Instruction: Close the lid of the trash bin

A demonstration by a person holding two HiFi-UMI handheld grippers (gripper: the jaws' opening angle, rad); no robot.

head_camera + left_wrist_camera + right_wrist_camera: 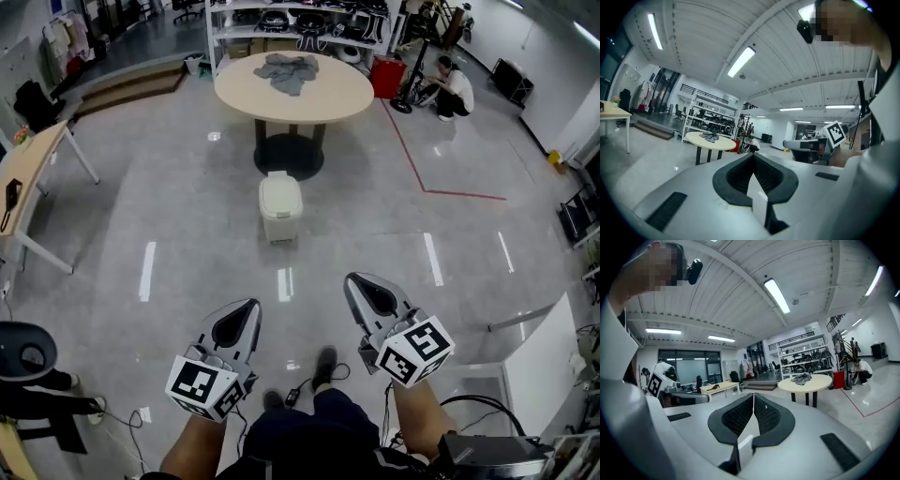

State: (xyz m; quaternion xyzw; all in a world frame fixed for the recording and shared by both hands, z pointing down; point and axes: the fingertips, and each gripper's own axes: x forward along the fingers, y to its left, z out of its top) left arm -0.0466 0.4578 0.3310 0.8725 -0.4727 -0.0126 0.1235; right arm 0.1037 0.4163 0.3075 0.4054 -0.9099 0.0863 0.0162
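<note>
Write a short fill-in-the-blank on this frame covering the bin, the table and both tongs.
1. The trash bin stands on the floor in front of the round table with its lid ____.
2. A crumpled grey ____ lies on top of the round table.
3. The left tongs and the right tongs are both ____, with nothing held between them, well short of the trash bin.

Missing words: closed; cloth; shut

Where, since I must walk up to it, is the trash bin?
In the head view, the bin stands on the floor near the picture's centre, just this side of the round table and its dark base.
</note>
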